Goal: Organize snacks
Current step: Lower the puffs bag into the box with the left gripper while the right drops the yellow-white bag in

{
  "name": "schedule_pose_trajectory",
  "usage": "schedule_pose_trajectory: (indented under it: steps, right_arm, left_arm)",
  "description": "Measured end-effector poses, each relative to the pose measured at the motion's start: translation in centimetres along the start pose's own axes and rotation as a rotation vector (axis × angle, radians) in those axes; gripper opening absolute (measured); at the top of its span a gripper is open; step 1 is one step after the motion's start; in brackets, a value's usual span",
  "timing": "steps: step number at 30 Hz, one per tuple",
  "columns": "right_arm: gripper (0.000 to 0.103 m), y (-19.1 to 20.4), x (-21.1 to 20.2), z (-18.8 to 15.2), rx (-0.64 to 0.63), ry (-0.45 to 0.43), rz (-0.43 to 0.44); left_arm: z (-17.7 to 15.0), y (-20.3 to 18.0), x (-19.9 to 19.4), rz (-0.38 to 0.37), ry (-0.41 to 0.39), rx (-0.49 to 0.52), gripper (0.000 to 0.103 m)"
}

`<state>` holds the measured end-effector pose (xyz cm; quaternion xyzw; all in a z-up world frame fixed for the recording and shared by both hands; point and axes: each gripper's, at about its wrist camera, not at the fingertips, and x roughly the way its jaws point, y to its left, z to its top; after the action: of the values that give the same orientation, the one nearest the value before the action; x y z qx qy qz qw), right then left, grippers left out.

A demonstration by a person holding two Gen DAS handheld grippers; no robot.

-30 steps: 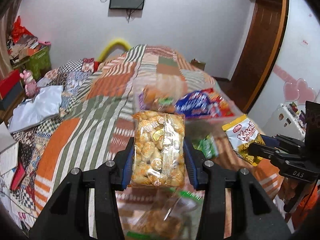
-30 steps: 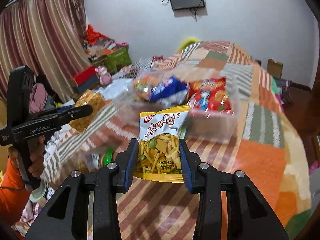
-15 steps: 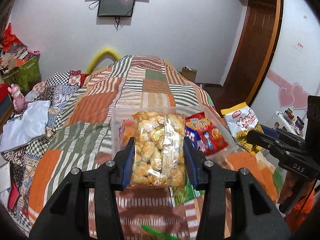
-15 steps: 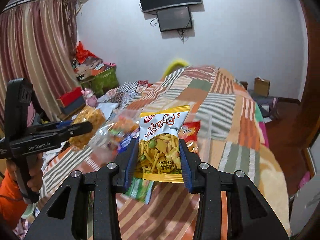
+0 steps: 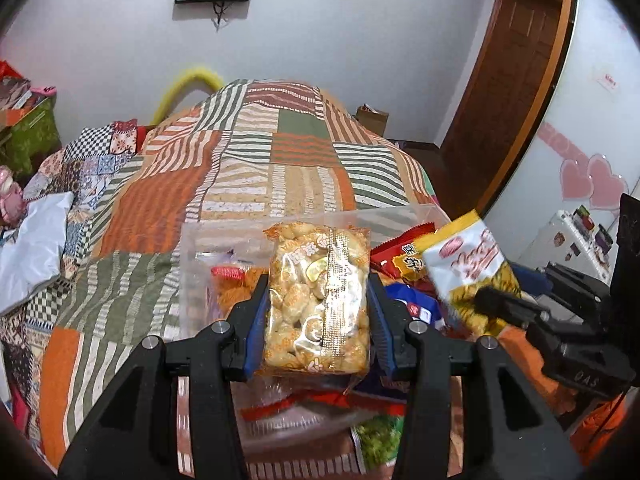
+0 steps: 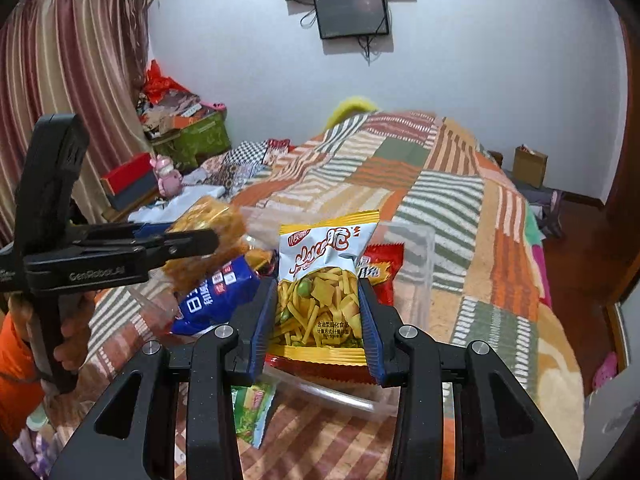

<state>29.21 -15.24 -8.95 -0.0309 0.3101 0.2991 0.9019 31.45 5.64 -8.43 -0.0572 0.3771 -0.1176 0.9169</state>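
Observation:
My left gripper point(image 5: 318, 326) is shut on a clear bag of golden puffed snacks point(image 5: 318, 300), held over a clear plastic bin point(image 5: 192, 256) on the bed. My right gripper point(image 6: 319, 322) is shut on a white and yellow bag of crispy sticks with peas point(image 6: 324, 280), above the same bin point(image 6: 416, 256). Each view shows the other gripper from the side with its bag: the white and yellow bag point(image 5: 468, 268) at the right, the golden bag point(image 6: 208, 240) at the left. In the bin lie a blue packet point(image 6: 216, 300) and a red packet point(image 6: 380, 272).
A striped patchwork quilt point(image 5: 248, 168) covers the bed. A green packet point(image 6: 252, 408) lies on the quilt in front of the bin. Clutter and a curtain point(image 6: 68, 100) stand at the left, a wooden door point(image 5: 508, 80) at the right. A hand point(image 6: 68, 340) grips the left tool.
Both grippers have carried their bags forward over the bed until they hang above the clear bin. The bags have come closer together. Neither grip has changed.

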Motion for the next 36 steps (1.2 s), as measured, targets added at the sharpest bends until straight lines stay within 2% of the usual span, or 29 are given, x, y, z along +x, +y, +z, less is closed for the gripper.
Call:
schedule_pose_trajectory:
  steps: [8, 16, 18, 24, 30, 36]
  right_arm:
    - [0.036, -0.2, 1.5, -0.7, -0.001, 0.045, -0.001]
    - [0.036, 0.3, 1.4, -1.1, -0.019, 0.068, 0.003]
    - [0.037, 0.3, 1.2, -1.1, -0.019, 0.069, -0.003]
    - [0.052, 0.4, -0.4, -0.9, -0.019, 0.025, -0.044]
    - [0.055, 1.2, -2.5, -0.8, -0.022, 0.001, -0.022]
    - [0.058, 2.5, -3.1, -2.0, -0.037, 0.025, 0.003]
  left_arm:
    - [1.0, -1.1, 2.0, 0.016, 0.018, 0.036, 0.045]
    - [1.1, -1.3, 2.4, 0.032, 0.038, 0.036, 0.047]
    - [1.0, -1.4, 2.0, 0.024, 0.036, 0.031, 0.058]
    - [0.8, -2.1, -0.3, 0.016, -0.004, 0.046, 0.061]
    - [-0.1, -2.4, -2.9, 0.04, -0.031, 0.054, 0.068]
    - [-2.3, -1.9, -5.4, 0.082, -0.037, 0.065, 0.075]
